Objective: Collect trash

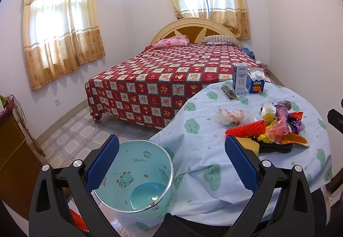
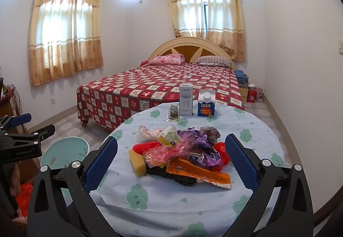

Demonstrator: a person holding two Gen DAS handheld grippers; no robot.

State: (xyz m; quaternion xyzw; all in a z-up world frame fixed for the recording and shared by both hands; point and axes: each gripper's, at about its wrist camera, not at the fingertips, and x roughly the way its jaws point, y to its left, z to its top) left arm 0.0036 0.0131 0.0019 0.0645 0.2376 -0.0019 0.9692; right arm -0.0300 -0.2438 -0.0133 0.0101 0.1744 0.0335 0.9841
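Observation:
A pile of trash lies on the round table: plastic wrappers, red foam net, a yellow sponge, an orange packet. It also shows in the left wrist view. A light-blue bin stands on the floor left of the table, also in the right wrist view. My left gripper is open and empty, over the bin and the table edge. My right gripper is open and empty, its fingers either side of the pile, just before it.
Two milk cartons and a dark packet stand at the table's far edge. A bed with a red checked cover is beyond. A wooden cabinet is at the left. A red net lies on the floor.

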